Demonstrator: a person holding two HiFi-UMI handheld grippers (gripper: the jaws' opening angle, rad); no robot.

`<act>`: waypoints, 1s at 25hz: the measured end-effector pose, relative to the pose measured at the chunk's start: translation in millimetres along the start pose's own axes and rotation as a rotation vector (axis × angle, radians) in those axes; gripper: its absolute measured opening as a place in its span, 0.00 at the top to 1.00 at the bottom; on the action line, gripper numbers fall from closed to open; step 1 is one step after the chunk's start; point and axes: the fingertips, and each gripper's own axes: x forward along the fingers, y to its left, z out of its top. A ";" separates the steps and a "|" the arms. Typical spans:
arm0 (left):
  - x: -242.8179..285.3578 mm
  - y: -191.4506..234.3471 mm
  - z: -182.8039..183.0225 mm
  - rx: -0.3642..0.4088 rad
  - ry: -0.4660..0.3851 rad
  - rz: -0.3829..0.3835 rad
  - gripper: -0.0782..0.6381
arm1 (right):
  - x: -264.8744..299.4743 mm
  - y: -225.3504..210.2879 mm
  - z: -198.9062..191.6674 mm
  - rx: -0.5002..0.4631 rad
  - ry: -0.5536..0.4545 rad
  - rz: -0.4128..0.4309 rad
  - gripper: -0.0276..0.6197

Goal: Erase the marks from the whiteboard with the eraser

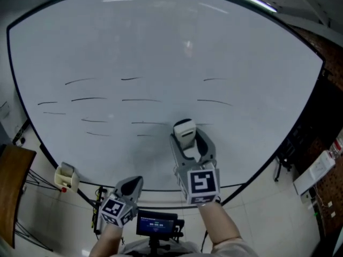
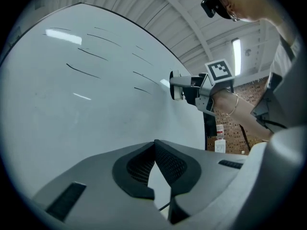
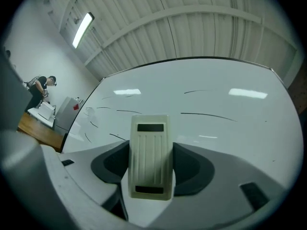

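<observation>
Here we saw the whiteboard (image 1: 161, 42) filling most of the head view, with short dark marks (image 1: 88, 98) scattered in rough rows across its middle. The right gripper (image 1: 186, 141) was stretched forward on an extended forearm (image 1: 222, 226), its marker cube turned up toward the head camera. Its jaws were closed against the two long sides of the cream eraser (image 1: 185, 128), whose ribbed back faced the right gripper view. The eraser sat low on the board, just right of centre, directly below a faint mark and near the board's lower edge. From the left gripper view we found its working face turned to the board and very close to it, but we could not tell whether the two touched.

The left gripper (image 1: 130, 185) was held low and further back, near the board's bottom edge and well left of the right one. Its jaws were brought together at the tips, with nothing between them.

A small cream holder (image 1: 65, 176) hung at the board's lower left edge.
</observation>
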 end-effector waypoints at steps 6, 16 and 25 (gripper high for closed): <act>-2.8 11.6 -2.4 -0.014 -0.007 0.014 0.90 | 24.1 2.4 -1.3 -0.004 0.029 -0.037 0.56; 7.2 12.4 -6.9 -0.020 0.002 0.013 0.90 | 17.3 -27.6 -5.7 -0.011 0.005 -0.081 0.55; 22.3 -4.6 -9.0 -0.016 0.012 -0.032 0.90 | -12.8 -110.9 -26.7 0.087 -0.004 -0.221 0.55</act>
